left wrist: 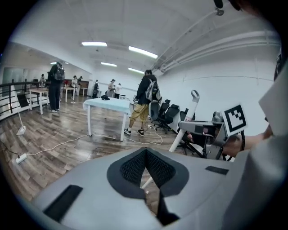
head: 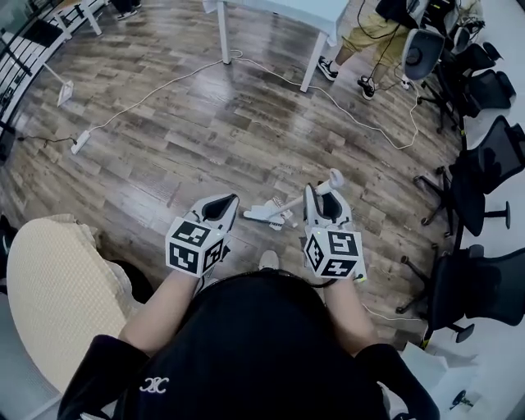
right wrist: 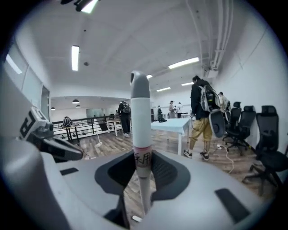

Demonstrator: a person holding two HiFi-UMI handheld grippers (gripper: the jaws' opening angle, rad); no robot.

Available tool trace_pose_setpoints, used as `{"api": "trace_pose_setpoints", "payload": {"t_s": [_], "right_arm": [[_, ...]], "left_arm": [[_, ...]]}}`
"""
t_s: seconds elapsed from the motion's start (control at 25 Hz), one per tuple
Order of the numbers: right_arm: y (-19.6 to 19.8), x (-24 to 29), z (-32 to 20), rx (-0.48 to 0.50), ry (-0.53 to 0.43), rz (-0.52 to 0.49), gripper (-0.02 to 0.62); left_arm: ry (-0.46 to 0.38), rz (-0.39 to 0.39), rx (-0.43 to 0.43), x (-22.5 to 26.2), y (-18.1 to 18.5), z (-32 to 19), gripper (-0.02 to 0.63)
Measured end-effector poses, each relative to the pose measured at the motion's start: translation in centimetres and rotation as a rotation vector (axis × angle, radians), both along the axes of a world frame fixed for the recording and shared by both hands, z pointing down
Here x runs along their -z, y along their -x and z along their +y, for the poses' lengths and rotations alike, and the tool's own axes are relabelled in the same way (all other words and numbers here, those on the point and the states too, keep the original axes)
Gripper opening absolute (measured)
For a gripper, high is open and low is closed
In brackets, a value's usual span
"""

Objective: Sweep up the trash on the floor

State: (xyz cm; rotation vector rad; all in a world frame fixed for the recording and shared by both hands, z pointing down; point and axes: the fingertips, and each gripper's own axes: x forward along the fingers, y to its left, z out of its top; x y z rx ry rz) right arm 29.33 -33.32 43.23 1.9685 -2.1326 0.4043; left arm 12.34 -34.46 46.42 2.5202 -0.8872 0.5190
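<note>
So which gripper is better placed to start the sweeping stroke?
Right. The right gripper is shut on the broom handle, with the brush head down near the floor. The left gripper is shut on nothing.

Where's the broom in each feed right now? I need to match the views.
Head view: the broom slants across the centre, with its handle in the right tongs and its brush end at lower left.
Left gripper view: right of centre, the white handle leans up to the right.
Right gripper view: dead centre, the handle stands upright, clamped between the jaws.
Shared landmark: the light-blue table.
</note>
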Motion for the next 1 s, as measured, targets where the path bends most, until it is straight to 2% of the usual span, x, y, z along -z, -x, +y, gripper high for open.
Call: {"api": "trace_pose_setpoints", "payload": {"t_s": [0.2,0.36,0.68,1.0], "right_arm": [[2.5,3.9,1.3,0.079,-0.097,0.054,0.11],[2.4,5.6,2.5,0.068,-0.132,0.061,0.11],[0.9,5.5,3.9,0.022,-0.105,0.06,0.11],[0.3,6.1,4.6,0.021,-0.125,0.07,0.11]], "left_arm": [[-0.117,0.061,-0.023,5.4,-1.8,-0.2,-0.005],[-0.186,0.075,-0.052,7.6,-3.0,0.8,-0.005],[-0.172,0.092,-0.06,7.6,-4.1,2.8,-0.005],[-0.171,0.097,-0.082,7.6,-5.2,4.3,-0.005]]}}
